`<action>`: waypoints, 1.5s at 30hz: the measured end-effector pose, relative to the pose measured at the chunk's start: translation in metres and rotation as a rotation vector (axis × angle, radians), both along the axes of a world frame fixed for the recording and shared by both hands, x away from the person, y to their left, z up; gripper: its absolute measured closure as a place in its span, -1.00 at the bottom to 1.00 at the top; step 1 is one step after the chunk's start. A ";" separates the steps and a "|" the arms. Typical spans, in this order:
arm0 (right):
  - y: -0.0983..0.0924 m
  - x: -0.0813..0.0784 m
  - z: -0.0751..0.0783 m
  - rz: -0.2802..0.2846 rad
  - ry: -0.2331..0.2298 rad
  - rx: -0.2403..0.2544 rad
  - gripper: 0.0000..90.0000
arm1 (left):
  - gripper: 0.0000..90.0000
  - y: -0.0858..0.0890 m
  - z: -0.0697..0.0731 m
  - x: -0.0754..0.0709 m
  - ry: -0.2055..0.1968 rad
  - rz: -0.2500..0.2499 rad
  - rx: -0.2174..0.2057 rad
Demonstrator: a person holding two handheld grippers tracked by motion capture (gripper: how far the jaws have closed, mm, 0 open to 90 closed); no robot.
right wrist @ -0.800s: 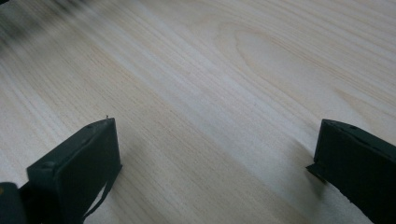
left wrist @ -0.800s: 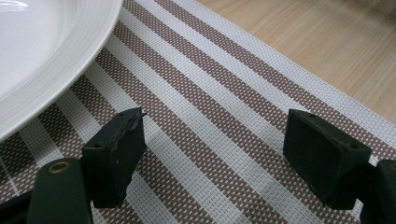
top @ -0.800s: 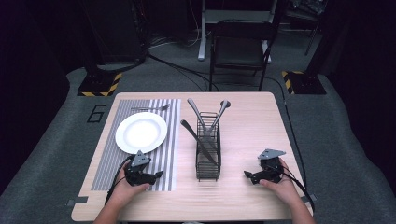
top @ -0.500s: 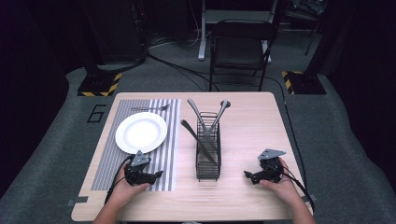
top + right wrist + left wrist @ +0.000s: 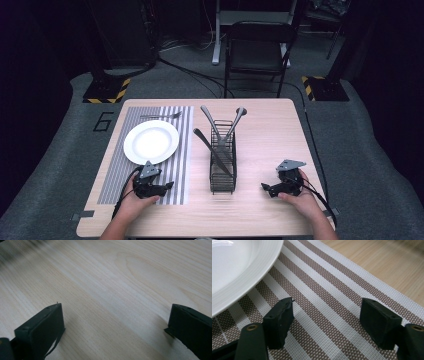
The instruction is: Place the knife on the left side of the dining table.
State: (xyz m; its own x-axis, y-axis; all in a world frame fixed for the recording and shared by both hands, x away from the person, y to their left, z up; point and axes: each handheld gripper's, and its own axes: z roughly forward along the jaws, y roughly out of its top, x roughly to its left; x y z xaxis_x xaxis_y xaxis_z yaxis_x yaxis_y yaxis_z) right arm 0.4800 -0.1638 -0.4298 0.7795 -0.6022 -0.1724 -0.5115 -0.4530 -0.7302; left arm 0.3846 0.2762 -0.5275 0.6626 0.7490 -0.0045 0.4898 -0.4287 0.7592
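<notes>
nothing has moved; my left gripper (image 5: 169,185) and right gripper (image 5: 265,188) rest spread and empty on the counter (image 5: 270,135). i'd guess reaching the cutlery rack (image 5: 223,162) comes next.

Table (image 5: 105,277): pale wood, smooth, matt. Mat (image 5: 332,290): woven, striped, coarse weave. Plate (image 5: 234,270): glossy white, ceramic-looking. Rack (image 5: 223,165): dark wire.

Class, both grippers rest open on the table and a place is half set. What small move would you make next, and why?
Probably lift the right gripper toward the wire caddy: its jaws are open and empty over bare table, the utensils stand there, and beside the plate only a fork lies on the striped mat.
</notes>
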 end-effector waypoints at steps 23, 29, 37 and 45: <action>0.000 0.000 0.000 0.000 -0.001 0.000 -1.00 | 0.04 -0.007 0.028 -0.009 0.056 0.052 -0.112; 0.000 0.000 0.000 0.002 0.003 0.000 -1.00 | 0.06 -0.015 0.028 -0.005 0.087 0.048 -0.117; 0.000 0.000 0.000 0.000 0.002 -0.001 -1.00 | 0.07 -0.029 0.039 0.001 0.100 0.057 -0.120; 0.000 0.000 0.000 0.001 0.003 0.000 -1.00 | 0.09 -0.040 0.057 0.008 0.111 0.061 -0.139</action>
